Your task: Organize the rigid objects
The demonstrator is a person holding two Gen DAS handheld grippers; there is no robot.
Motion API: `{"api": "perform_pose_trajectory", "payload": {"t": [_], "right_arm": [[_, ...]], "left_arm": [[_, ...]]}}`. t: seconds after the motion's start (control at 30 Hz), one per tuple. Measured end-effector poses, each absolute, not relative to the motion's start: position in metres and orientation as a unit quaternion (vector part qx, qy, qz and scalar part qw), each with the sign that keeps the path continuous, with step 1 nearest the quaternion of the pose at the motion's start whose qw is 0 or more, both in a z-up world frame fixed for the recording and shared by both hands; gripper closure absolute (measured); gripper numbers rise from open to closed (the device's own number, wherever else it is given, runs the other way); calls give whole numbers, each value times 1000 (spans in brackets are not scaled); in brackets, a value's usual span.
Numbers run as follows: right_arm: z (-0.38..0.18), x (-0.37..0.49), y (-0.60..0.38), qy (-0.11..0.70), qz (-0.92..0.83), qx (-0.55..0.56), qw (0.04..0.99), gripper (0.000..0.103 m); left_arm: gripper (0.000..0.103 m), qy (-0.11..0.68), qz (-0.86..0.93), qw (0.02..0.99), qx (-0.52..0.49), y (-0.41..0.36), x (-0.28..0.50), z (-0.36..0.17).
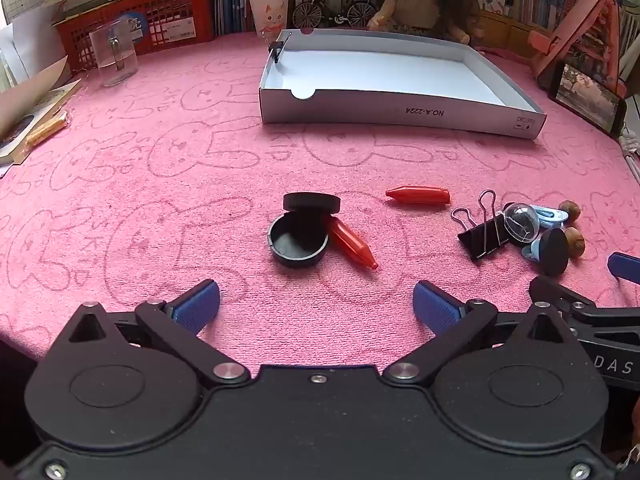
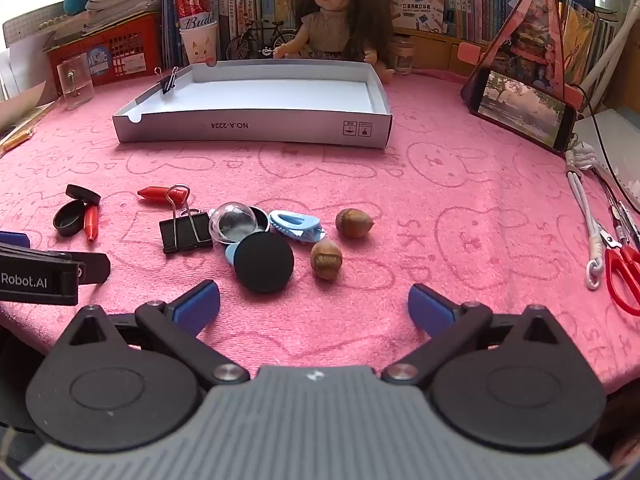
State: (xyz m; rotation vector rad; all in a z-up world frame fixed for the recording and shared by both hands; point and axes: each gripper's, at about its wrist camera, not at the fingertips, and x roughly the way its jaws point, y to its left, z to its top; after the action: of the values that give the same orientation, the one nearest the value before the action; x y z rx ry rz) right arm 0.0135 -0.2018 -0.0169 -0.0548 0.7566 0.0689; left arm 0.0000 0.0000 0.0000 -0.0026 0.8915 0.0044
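A white cardboard tray (image 1: 400,110) (image 2: 256,132) lies at the back of the pink cloth, with a small binder clip (image 1: 276,50) (image 2: 169,82) on its left wall. My left gripper (image 1: 316,304) is open and empty, just short of an open black round case (image 1: 298,242) (image 2: 70,216) with a red cone (image 1: 354,246) beside it. A second red cone (image 1: 418,195) (image 2: 160,193) lies farther off. My right gripper (image 2: 314,306) is open and empty, near a black disc (image 2: 263,263), a large binder clip (image 2: 184,232), a clear dome (image 2: 233,222), blue pieces (image 2: 296,224) and two hazelnuts (image 2: 326,259).
A doll (image 2: 336,12), a toy bicycle (image 2: 260,42), a red basket (image 2: 108,54), a glass (image 2: 76,84) and cups stand behind the tray. A phone (image 2: 524,110) leans at the right. Red scissors (image 2: 622,270) and a white cord (image 2: 588,220) lie at the right edge.
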Motion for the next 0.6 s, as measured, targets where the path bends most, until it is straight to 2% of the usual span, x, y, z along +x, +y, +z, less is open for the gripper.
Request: {"api": "perform_pose_trajectory", "payload": {"t": [0.6], "right_arm": [[-17, 12, -200, 369, 34, -27, 929, 0]], "left_arm": [[0, 430, 3, 903, -1, 0, 0, 0]]}}
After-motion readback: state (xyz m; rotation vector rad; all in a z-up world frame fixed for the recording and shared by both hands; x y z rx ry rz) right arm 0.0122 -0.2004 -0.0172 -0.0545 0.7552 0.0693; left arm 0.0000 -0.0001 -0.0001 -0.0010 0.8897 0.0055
